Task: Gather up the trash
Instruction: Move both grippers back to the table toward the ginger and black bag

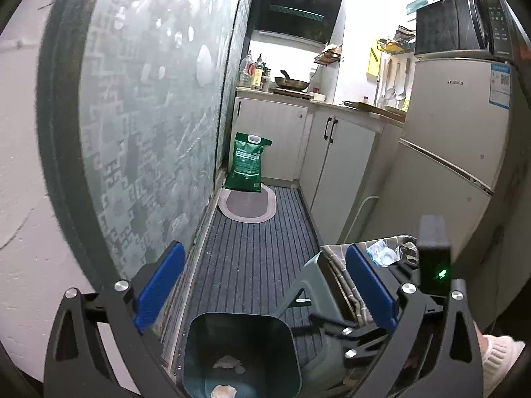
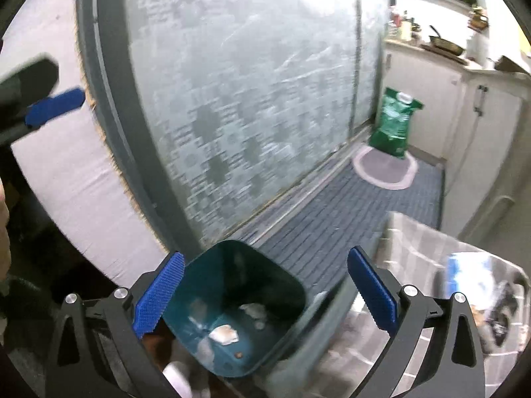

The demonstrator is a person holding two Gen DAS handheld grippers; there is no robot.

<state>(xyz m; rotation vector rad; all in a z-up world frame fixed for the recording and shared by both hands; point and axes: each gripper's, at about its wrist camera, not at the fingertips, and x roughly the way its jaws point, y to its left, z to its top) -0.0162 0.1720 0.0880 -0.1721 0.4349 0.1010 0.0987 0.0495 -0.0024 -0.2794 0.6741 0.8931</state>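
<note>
While both pairs of blue pads stand spread wide with nothing between them, the left gripper [image 1: 265, 285] and the right gripper [image 2: 265, 295] hang above a dark teal bin [image 1: 242, 355]; on the bin's floor lie crumpled paper scraps [image 2: 224, 333] and a few small bits. Just right of the bin stands a grey stool [image 1: 318, 285] draped with a checked cloth [image 2: 415, 248]; a clear plastic wrapper [image 1: 381, 252] rests on it; beyond, a striped mat [image 1: 259, 252] runs along a frosted glass door [image 1: 149, 116] to a green bag [image 1: 247, 162].

At lower centre stands a dark teal bin [image 1: 242, 355] holding pale scraps [image 2: 224, 333], on blue-grey striped matting [image 1: 259, 248]. A green bag [image 1: 247, 162] sits mid-frame; the cloth [image 2: 415, 242] at lower right looks grey-checked, though blurred.
</note>
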